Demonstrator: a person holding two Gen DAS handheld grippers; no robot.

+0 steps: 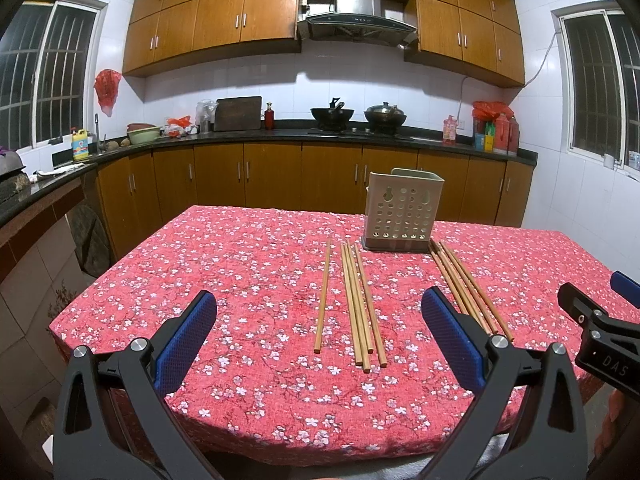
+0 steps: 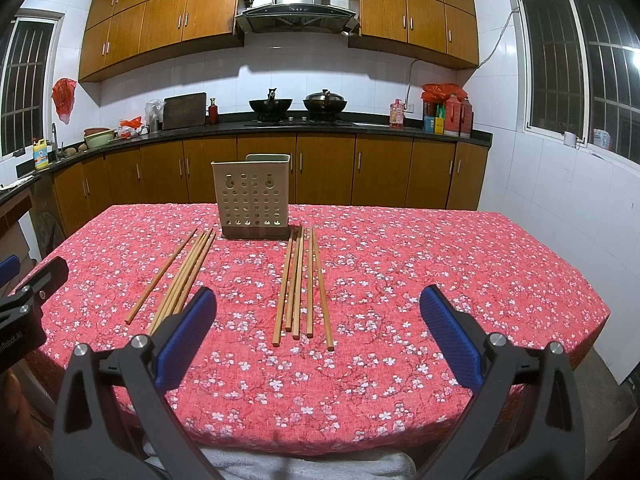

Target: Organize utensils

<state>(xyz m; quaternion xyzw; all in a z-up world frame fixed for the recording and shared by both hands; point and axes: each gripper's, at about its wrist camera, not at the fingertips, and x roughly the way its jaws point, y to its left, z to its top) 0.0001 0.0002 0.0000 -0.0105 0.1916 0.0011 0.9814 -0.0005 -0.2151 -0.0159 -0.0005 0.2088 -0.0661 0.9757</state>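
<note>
Over the near edge of the red floral tablecloth [image 1: 240, 272] both my grippers hover, left gripper [image 1: 320, 324] and right gripper [image 2: 318, 320] each spread wide, gripping nothing. Ahead stands the perforated utensil holder [image 2: 253, 204], upright; its inside is hidden from me. Two loose groups of wooden chopsticks lie flat before it: the left group [image 1: 352, 304], the right group [image 2: 300, 284].

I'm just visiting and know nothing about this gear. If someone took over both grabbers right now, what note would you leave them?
Left gripper: jaws open, empty.
Right gripper: jaws open, empty.
Perforated holder stands upright on the floral tablecloth.
Chopsticks lie flat in two bunches before it: left bunch, right bunch.
Done: nothing visibly in the holder.
Left: pick up all chopsticks and stand them in the holder.
</note>
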